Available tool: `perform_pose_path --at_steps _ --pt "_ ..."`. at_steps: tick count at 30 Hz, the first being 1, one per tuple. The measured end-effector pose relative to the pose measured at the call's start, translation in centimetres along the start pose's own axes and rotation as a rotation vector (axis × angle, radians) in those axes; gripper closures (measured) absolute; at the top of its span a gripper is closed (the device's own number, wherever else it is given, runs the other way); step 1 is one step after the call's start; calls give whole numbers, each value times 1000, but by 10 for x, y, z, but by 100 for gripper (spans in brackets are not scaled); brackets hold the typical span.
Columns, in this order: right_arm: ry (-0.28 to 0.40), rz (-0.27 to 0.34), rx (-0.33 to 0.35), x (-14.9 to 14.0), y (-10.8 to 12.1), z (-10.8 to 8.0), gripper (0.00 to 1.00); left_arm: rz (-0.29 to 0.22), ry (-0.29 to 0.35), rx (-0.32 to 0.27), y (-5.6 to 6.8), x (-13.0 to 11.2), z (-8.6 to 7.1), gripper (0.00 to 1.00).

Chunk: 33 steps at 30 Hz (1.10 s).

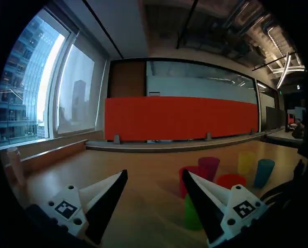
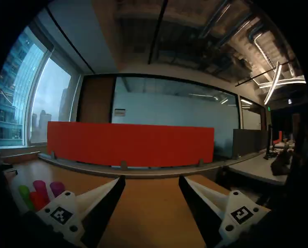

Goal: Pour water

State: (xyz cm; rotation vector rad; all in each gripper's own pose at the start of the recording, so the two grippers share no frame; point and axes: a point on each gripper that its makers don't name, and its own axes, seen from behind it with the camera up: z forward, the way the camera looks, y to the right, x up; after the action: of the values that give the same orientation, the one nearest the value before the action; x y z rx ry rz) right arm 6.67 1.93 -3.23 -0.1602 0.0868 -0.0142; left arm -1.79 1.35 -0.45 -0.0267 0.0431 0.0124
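Several plastic cups stand on the wooden table in the left gripper view: a red cup (image 1: 188, 178), a purple cup (image 1: 209, 166), a yellow cup (image 1: 246, 161), a teal cup (image 1: 263, 172), a low red-orange cup (image 1: 231, 180) and a green cup (image 1: 191, 213) nearest. My left gripper (image 1: 154, 184) is open above the table, its right finger in front of the red and green cups. In the right gripper view, my right gripper (image 2: 152, 184) is open over bare wood, with a green cup (image 2: 25, 195), a red cup (image 2: 37, 200) and purple cups (image 2: 56, 188) at lower left.
A long orange divider panel (image 1: 181, 118) runs along the table's far edge (image 1: 174, 145). Windows are at the left. A pale cup (image 1: 15, 165) stands near the window sill. A neighbouring desk (image 2: 257, 165) with dark items lies at right.
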Motion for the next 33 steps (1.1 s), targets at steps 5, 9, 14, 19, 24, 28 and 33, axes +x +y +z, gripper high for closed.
perform_pose_path --at_steps 5,9,14,19,24,28,33 --pt "-13 0 20 -10 -8 -2 0 1 0 0 -1 0 0 2" --pt "-13 0 40 -17 -16 -4 0 1 0 0 -1 0 0 2" --pt "-10 -2 61 -27 -24 -5 0 1 0 0 -1 0 0 2" --pt "1 3 89 -37 -32 -3 0 1 0 0 -1 0 -1 2" --pt "4 20 115 -50 -38 0 0 1 -1 0 -1 -1 -1 2" --pt "-17 33 129 -66 -41 2 0 1 0 0 -1 -1 0 2" --pt "-28 36 135 -79 -41 5 0 1 0 0 -1 -1 0 2"
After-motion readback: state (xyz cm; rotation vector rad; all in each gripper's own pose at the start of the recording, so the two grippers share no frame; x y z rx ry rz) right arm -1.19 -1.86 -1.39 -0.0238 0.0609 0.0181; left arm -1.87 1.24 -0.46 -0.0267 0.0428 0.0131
